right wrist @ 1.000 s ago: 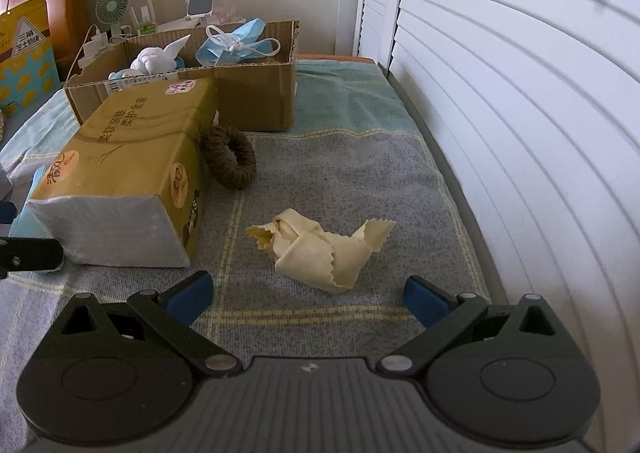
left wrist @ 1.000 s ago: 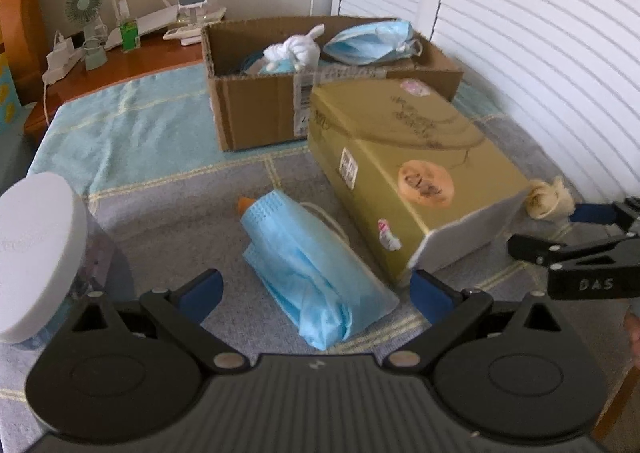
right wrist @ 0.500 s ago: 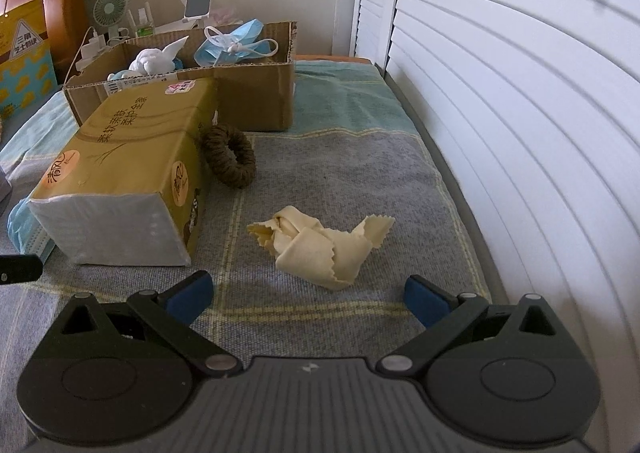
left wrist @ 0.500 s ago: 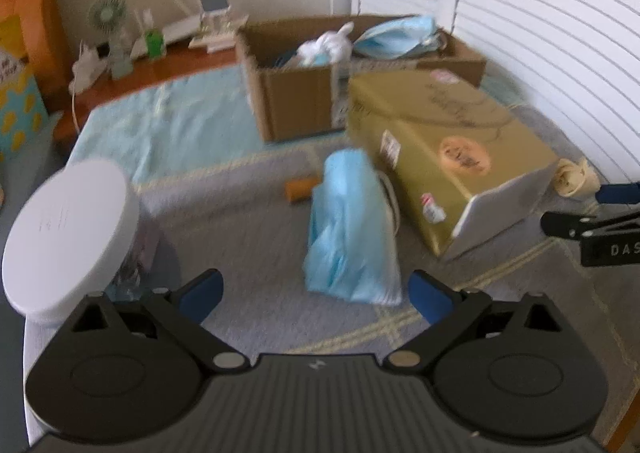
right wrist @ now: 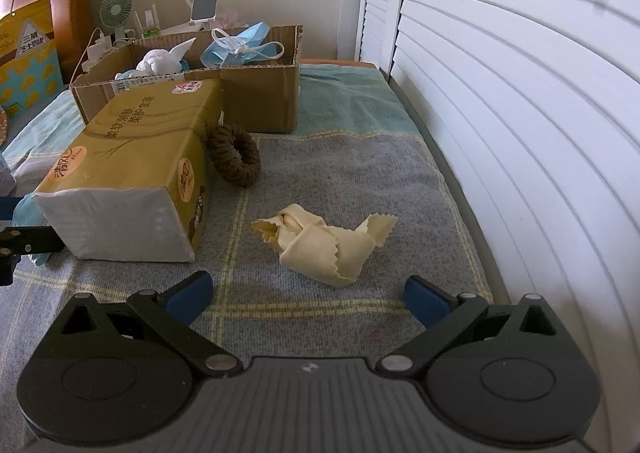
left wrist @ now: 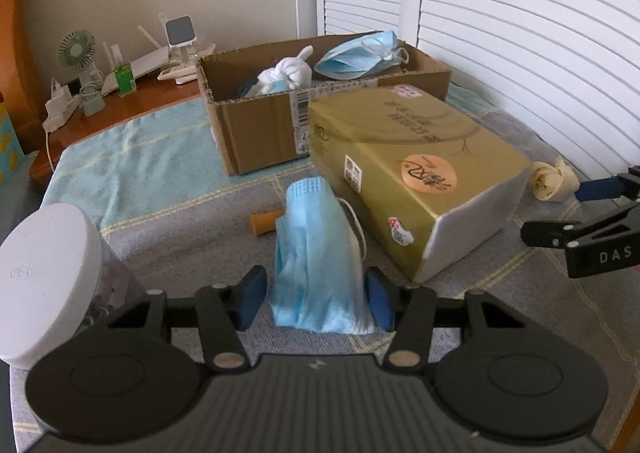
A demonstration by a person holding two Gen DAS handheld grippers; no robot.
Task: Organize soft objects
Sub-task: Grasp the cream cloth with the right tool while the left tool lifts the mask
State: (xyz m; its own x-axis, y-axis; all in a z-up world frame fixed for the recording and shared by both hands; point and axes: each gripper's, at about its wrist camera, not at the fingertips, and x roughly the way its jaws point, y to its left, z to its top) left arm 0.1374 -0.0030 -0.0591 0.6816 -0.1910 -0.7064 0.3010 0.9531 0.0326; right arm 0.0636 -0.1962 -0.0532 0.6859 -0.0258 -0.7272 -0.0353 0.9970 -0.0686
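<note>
A crumpled blue face mask [left wrist: 316,249] lies on the grey blanket. My left gripper [left wrist: 316,303] has closed in around its near end, the blue pads on either side, the left pad still a little apart from it. A yellow cloth [right wrist: 324,249] lies in front of my right gripper [right wrist: 306,299], which is open and empty; the cloth also shows in the left wrist view [left wrist: 554,183]. A brown hair tie [right wrist: 234,161] leans by the gold tissue pack [right wrist: 132,173]. An open cardboard box [left wrist: 256,133] behind holds masks and a white cloth.
A white-lidded jar [left wrist: 48,281] stands at my left. A small orange piece [left wrist: 264,221] lies behind the mask. The gold tissue pack [left wrist: 412,177] lies between the two grippers. White shutters [right wrist: 520,133] run along the right. A fan and chargers sit on a wooden shelf [left wrist: 100,113].
My left gripper moved forward onto the blue mask and its jaws narrowed around the mask's near end. The right gripper has barely moved.
</note>
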